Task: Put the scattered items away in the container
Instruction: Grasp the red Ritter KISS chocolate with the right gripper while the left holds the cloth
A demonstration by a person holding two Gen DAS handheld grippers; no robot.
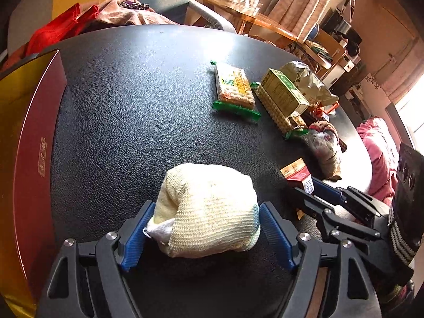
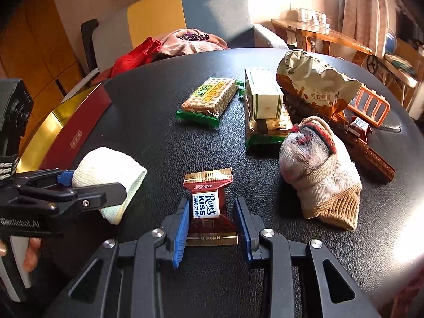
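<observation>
Left gripper (image 1: 205, 228) pads flank the rolled cream sock (image 1: 206, 209), contact on both sides, near the surface's left edge by the red box (image 1: 34, 143). Right gripper (image 2: 212, 228) part-open around the chocolate packet (image 2: 208, 206). Squeeze mid-body, lift straight, clear the box wall.

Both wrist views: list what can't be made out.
- Red box interior: cut off by the left wrist frame edge; hidden by its wall in the right wrist view.
- Right gripper grip on the chocolate packet: contact unclear.
- Orange plastic piece: partly hidden behind the snack bag.
</observation>
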